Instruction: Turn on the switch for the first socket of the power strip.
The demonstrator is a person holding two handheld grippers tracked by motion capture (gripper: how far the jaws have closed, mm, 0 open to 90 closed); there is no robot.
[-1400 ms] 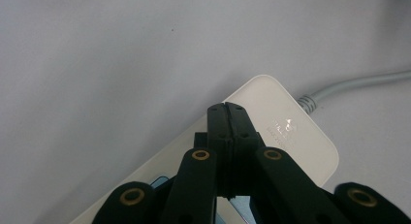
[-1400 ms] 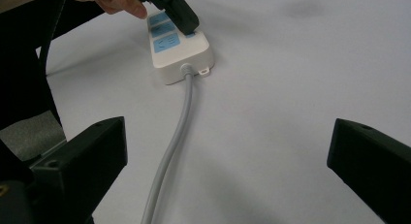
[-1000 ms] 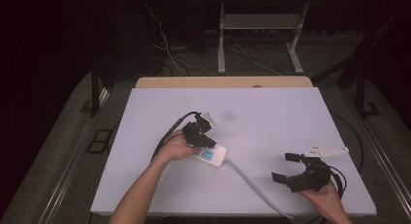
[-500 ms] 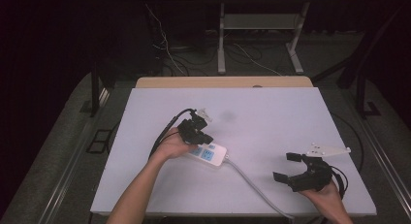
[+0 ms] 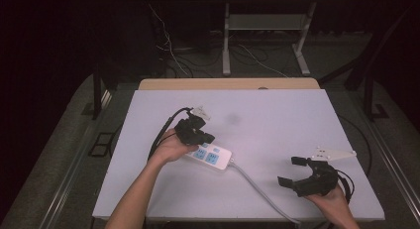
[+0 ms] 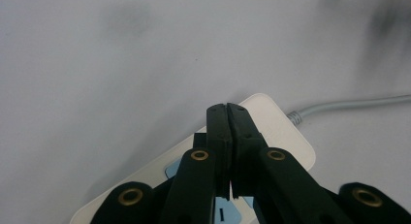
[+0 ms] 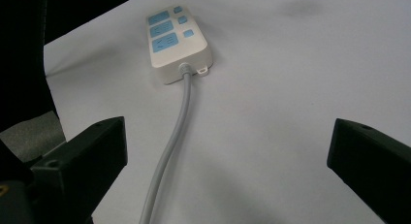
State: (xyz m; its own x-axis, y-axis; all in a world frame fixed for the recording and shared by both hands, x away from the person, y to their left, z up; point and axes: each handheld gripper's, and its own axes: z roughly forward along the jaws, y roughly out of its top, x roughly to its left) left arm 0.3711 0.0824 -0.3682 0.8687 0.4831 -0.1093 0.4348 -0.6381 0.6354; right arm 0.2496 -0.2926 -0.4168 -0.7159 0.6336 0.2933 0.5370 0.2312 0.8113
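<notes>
A white power strip (image 5: 212,156) with blue sockets lies left of the table's middle, also in the left gripper view (image 6: 271,127) and the right gripper view (image 7: 174,42). Its grey cord (image 5: 257,189) runs to the front edge. My left gripper (image 5: 208,138) hovers just over the strip's left end, jaws pressed together with nothing between them (image 6: 227,110). My right gripper (image 5: 291,172) rests near the front right corner, jaws wide apart and empty, pointing toward the strip (image 7: 228,151).
The white table top (image 5: 277,120) has a wooden strip along its far edge. A faint dark smudge (image 5: 231,120) marks the table behind the strip. Black cables trail off the left gripper toward the table's left side. Dark floor surrounds the table.
My left gripper has lifted a little and drifted up off the power strip's left end, jaws still together. The right gripper has stayed where it was.
</notes>
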